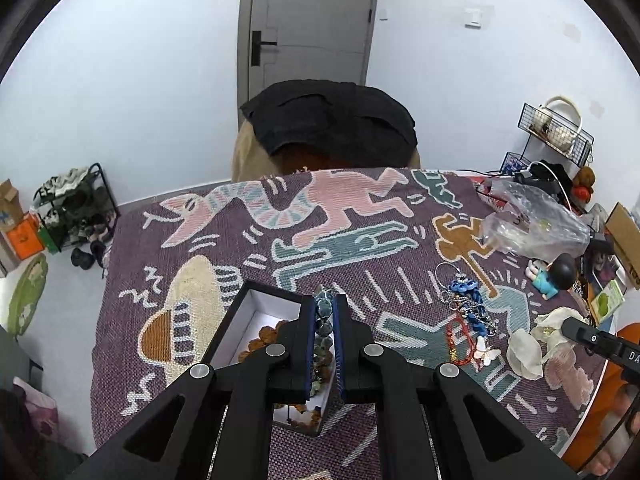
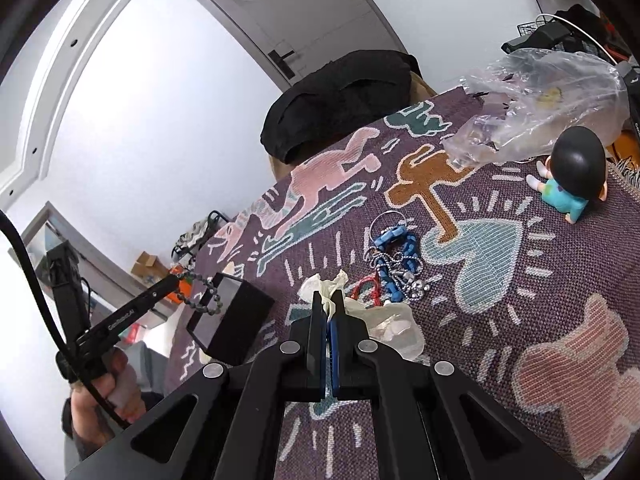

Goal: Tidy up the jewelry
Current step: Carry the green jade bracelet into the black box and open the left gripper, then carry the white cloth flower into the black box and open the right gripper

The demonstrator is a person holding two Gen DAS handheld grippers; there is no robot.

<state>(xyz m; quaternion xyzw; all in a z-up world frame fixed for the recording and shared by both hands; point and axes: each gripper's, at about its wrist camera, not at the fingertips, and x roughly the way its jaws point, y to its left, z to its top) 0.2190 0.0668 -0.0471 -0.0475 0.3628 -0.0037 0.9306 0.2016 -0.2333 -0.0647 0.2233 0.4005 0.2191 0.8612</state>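
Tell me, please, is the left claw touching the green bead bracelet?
Touching. In the left wrist view the left claw is shut on the bead bracelet, beads pinched between its blue pads; the right wrist view shows the strand hanging from it above the black box.

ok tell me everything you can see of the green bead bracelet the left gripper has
The green bead bracelet is a string of rounded, mottled grey-green, stone-looking beads. The left gripper is shut on it, pinching it between the blue pads. In the right wrist view it hangs as a loose loop above the open black box, apparently not touching it.
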